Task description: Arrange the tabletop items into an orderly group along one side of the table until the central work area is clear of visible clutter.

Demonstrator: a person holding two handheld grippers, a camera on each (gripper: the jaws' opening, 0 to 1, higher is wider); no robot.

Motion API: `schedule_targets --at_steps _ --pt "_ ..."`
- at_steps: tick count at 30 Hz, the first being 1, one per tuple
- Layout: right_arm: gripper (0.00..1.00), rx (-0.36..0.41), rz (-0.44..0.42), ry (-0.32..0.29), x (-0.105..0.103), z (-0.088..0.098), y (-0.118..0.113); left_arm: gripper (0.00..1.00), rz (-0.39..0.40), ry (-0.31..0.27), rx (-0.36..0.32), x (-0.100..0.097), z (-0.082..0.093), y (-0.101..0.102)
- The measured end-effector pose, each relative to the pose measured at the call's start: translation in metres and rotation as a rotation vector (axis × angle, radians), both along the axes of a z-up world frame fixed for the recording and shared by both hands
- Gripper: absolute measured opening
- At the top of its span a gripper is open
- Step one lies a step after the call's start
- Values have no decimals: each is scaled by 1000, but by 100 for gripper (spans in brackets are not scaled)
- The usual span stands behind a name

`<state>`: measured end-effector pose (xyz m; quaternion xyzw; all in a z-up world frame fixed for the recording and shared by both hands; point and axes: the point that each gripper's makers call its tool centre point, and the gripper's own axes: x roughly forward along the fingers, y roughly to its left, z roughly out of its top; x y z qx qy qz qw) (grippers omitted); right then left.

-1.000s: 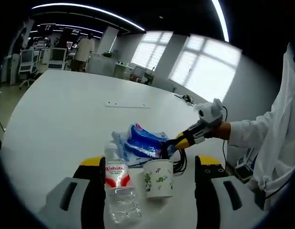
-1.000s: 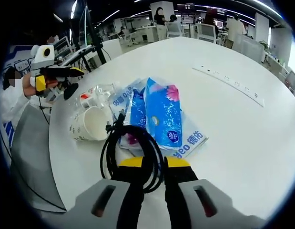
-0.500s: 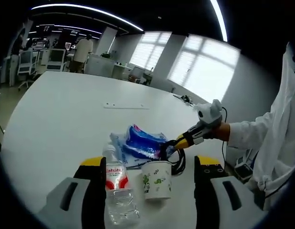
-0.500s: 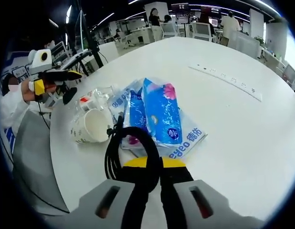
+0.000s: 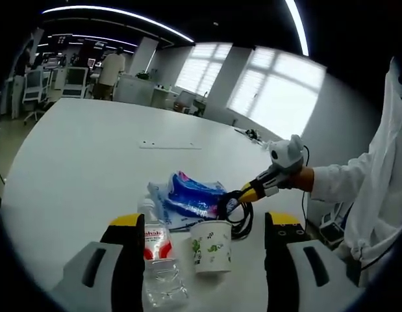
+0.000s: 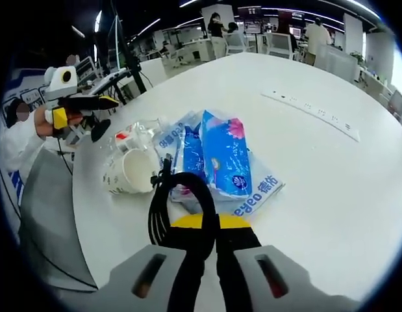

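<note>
Near the table edge, the right gripper pinches a black cable coil beside the tissue packs; the left gripper stands open around bottle and cup

One bottle, cup, cable; tissue packs uncountable.

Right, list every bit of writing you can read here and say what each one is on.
"Wahaha", partly legible, white on the red label of the water bottle.
"oagea", roughly, in blue letters seen upside down on the tissue pack; the rest of its print is too blurred to read.
Paper cup: green pattern, no readable words.
The right tool is shut on the black cable, which carries no writing.
</note>
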<state>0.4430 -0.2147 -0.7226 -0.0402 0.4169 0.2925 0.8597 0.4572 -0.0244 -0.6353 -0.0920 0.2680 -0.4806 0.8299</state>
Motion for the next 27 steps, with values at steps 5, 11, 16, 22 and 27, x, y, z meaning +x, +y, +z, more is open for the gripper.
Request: schedule_targets --at_steps 5,11,16,22,27 --pt "2 15 -3 1 -2 3 1 76 1 -3 0 -1 1 0" --pt "1 19 -4 -4 -3 6 1 77 0 -5 2 -3 2 0" --pt "1 27 -2 -10 -5 11 2 77 -1 -7 3 -4 3 -1" --pt "1 31 -4 -18 -6 16 1 76 -1 -12 -1 -5 6 -2" --pt "1 34 -4 -29 -7 22 0 76 -2 -19 -3 -6 9 -4"
